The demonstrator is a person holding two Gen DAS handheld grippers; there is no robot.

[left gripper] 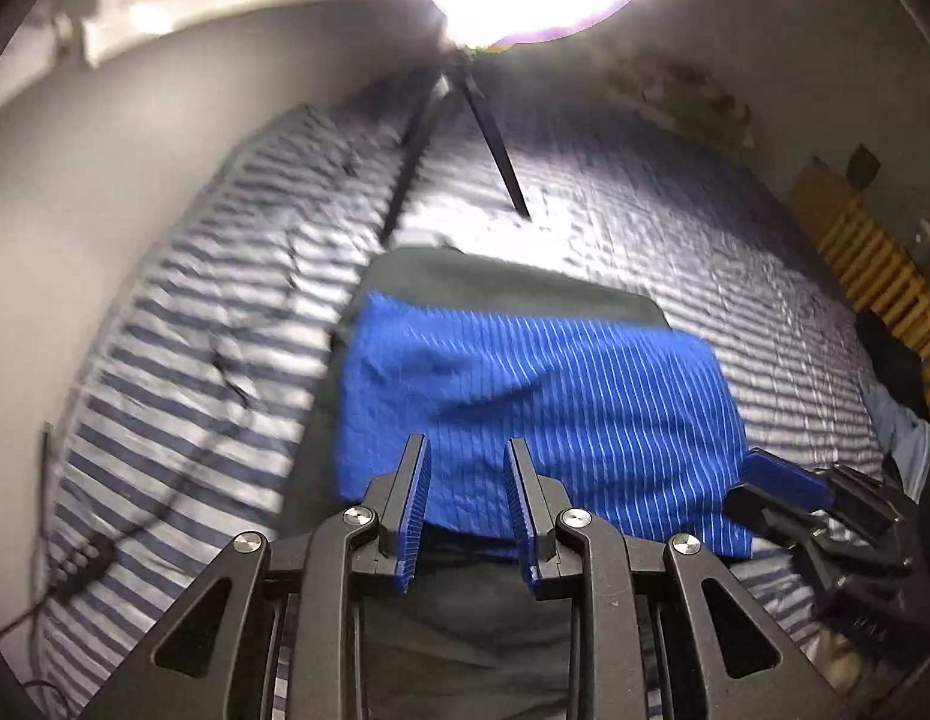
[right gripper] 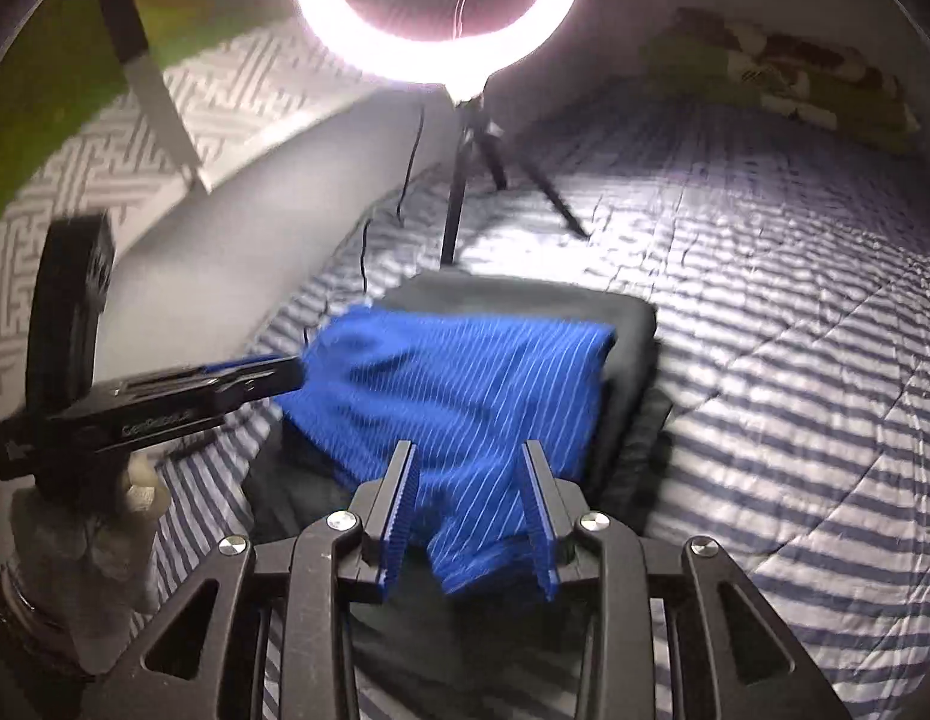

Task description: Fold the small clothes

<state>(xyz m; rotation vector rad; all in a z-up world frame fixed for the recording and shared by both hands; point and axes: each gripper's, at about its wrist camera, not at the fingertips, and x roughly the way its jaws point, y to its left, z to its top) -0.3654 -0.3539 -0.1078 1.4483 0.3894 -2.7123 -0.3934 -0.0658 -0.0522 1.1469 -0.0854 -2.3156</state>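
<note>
Both grippers' fingers [left gripper: 468,450] [right gripper: 471,453] spread, empty; blue striped shorts [left gripper: 525,396] lie crosswise.

You are working over a bed covered by a quilted bedspread [right gripper: 795,360] in blue and white stripes, which fills the middle and right of both frames. A dark cloth [right gripper: 633,324] lies flat on it at the centre, with the blue striped garment [right gripper: 453,384] resting on top of that cloth. Behind it, toward the upper middle, the black tripod legs [right gripper: 543,186] of a ring light [right gripper: 438,6] stand on the bedspread. A thin black cable [left gripper: 225,372] trails across the stripes at left.
</note>
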